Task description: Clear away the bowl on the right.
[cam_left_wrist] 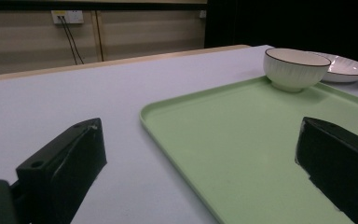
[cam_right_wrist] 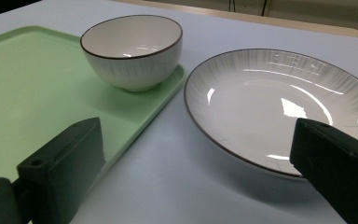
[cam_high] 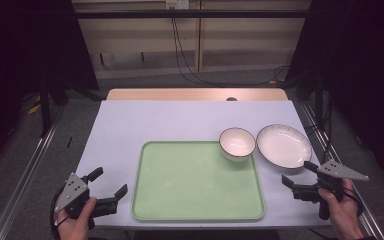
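Left hand-held gripper (cam_high: pixel 109 183): hovered just left of the green tray (cam_high: pixel 195 200), jaws spread wide, holding nothing. Tray lay mid-surface (cam_high: pixel 155 117), bare except for the white bowl (cam_high: pixel 237 143) standing at its far right corner, base partly on the rim. Shallow white plate (cam_high: pixel 284 145) rested just right of the tray, beside the bowl. Right hand-held gripper (cam_high: pixel 297 173): poised right of the tray, at the plate's near edge, jaws likewise parted and empty. Probably an opening stage, nothing grasped yet. Next move likely called for pinching the plate's rim and carrying it over the tray.
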Demonstrator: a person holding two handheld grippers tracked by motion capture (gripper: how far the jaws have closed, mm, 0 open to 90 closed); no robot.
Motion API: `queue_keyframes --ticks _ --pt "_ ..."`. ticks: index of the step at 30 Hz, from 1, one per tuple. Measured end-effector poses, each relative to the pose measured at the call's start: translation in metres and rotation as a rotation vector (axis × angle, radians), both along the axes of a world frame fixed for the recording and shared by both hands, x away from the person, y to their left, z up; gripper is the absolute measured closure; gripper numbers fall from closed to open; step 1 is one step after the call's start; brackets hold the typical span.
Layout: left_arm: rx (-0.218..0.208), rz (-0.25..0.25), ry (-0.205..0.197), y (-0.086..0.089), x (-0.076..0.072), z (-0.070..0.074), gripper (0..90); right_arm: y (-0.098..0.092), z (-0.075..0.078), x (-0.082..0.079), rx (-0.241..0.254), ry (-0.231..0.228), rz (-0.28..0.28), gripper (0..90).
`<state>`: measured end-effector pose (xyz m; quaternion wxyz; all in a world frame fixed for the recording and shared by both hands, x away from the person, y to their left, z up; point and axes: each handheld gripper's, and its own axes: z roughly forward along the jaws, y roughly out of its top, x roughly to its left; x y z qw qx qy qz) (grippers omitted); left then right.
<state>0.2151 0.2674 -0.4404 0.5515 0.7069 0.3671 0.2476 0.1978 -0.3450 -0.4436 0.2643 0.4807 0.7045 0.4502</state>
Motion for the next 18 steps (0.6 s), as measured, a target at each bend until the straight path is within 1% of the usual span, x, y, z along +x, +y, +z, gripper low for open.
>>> queue_keyframes --ticks 1,3,5,6,7,9,12,13,15,18 --pt "0.0 0.001 -0.001 0.0 0.0 0.0 1.6 0.0 -0.002 -0.002 0.007 -0.009 -0.007 2.3" --pt "-0.001 0.0 -0.001 0.0 0.0 0.0 1.6 0.0 -0.003 -0.004 0.012 -0.008 -0.006 2.2" --pt "-0.001 0.001 -0.001 0.0 0.0 0.0 1.6 0.001 -0.006 -0.008 0.005 -0.012 -0.01 2.3" --pt "-0.002 0.0 -0.002 0.0 0.0 0.0 1.6 0.001 -0.006 -0.011 0.013 -0.019 -0.009 2.2" --pt "0.0 -0.002 -0.002 0.0 0.0 0.001 1.6 0.001 -0.006 -0.012 0.008 -0.029 -0.014 2.3" --pt "0.001 -0.003 -0.002 0.0 0.0 0.0 1.6 0.0 -0.007 -0.014 0.013 -0.04 -0.023 2.2" --pt "-0.002 -0.002 0.0 0.0 0.0 0.0 1.6 -0.001 -0.007 -0.017 0.01 -0.034 -0.025 2.1" --pt "-0.004 -0.001 0.0 0.001 0.0 0.0 1.6 -0.002 -0.007 -0.019 0.002 -0.04 -0.015 1.4" --pt "-0.005 -0.003 0.0 0.0 0.0 0.0 1.6 -0.002 -0.008 -0.021 -0.001 -0.042 -0.016 1.1" --pt "-0.01 -0.009 0.004 -0.001 0.001 0.0 1.6 -0.003 -0.008 -0.02 0.002 -0.034 -0.007 1.7"
